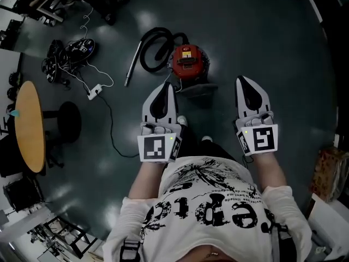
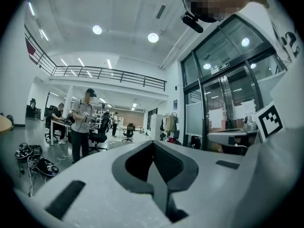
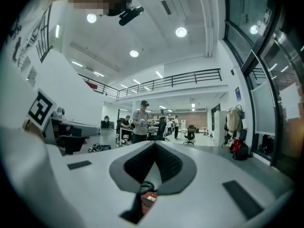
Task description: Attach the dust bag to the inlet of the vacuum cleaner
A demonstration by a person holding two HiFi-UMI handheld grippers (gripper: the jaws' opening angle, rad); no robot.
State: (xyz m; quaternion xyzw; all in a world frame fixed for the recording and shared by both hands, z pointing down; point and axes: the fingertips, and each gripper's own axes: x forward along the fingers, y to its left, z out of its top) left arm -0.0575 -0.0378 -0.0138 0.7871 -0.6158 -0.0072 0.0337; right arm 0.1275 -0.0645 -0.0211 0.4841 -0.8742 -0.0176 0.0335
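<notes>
Starting well means finding the dust bag first, since neither claw has it. The left gripper is clenched on nothing, its jaws meeting in a seam in its own view. The right gripper is likewise closed and empty. Both are held level and side by side, well above the floor.

The vacuum cleaner, a red canister, stands on the floor at 12 o'clock from the person. Its black hose is coiled at its 10 o'clock and the wand lies out toward 8 o'clock. A dark flat thing lies against the canister's base at 5 o'clock. It may be the bag or a lid — too dim to tell. The inlet cannot be picked out from above either.

By my reading the attaching has not begun. To do it well, go down to the canister, release both claws, and identify the inlet before touching anything. One claw should steady the canister's body, which looks likely to slide. The other should take the bag by its stiff collar, not its soft body, and bring that collar square onto the inlet — clear of the hose loop.
</notes>
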